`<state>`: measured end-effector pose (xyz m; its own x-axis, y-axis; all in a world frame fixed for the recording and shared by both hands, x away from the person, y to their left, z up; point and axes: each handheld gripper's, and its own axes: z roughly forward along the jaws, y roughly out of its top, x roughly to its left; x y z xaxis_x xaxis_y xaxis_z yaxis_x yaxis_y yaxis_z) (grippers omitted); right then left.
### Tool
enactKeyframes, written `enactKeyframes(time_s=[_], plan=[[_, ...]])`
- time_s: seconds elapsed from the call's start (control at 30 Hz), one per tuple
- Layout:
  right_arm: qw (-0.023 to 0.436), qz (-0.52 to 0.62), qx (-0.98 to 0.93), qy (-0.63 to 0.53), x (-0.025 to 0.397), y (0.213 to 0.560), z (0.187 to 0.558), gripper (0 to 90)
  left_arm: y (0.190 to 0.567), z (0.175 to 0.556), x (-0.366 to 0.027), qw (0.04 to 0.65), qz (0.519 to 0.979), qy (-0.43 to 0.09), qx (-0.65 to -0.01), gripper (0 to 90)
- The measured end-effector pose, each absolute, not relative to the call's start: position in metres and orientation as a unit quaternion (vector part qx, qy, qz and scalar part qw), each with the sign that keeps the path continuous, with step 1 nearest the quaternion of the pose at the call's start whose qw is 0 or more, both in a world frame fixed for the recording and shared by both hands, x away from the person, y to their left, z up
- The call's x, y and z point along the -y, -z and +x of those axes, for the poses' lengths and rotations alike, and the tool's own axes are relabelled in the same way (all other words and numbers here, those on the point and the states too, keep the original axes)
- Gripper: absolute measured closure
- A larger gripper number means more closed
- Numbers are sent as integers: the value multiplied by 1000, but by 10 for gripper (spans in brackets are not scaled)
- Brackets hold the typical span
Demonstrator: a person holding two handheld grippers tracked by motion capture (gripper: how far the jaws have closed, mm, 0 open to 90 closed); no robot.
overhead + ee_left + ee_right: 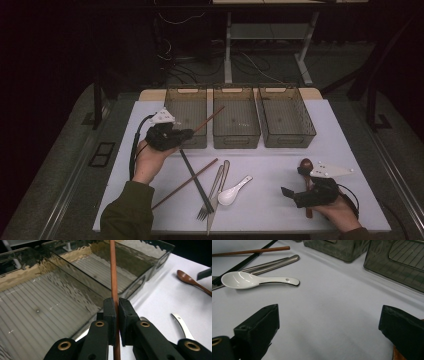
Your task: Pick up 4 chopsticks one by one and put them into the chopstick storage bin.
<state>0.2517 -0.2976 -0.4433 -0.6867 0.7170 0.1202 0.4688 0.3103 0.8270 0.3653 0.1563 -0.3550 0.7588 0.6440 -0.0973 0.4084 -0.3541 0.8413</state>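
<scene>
The brown chopstick (113,277) is running off both the top and bottom edges of the left gripper view, so neither of its ends is showing there. In the high view, the left gripper (186,134) is covering the chopstick's middle. The wooden spoon (306,166) is lying partly under the right gripper (286,192), which is hiding most of its handle. In the right gripper view, the left edge is cutting off the second chopstick (252,251), and the fork (269,263) is disappearing behind the white spoon (257,280).
</scene>
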Motion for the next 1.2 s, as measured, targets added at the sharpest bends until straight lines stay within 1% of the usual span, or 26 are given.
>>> enactKeyframes(time_s=[0.53, 0.77, 1.07, 1.2], plan=[[136, 373, -796, -457, 299, 443, 251, 28, 343, 409, -155, 463, 803, -142, -348, 841], [137, 373, -795, -457, 299, 443, 252, 28, 338, 430, -157, 455, 801, -161, -355, 841], [137, 373, -795, -459, 300, 443, 251, 28, 352, 454, -164, 456, 787, -171, -378, 840], [137, 376, -793, -459, 301, 443, 251, 28, 360, 461, -165, 440, 788, -181, -392, 839]])
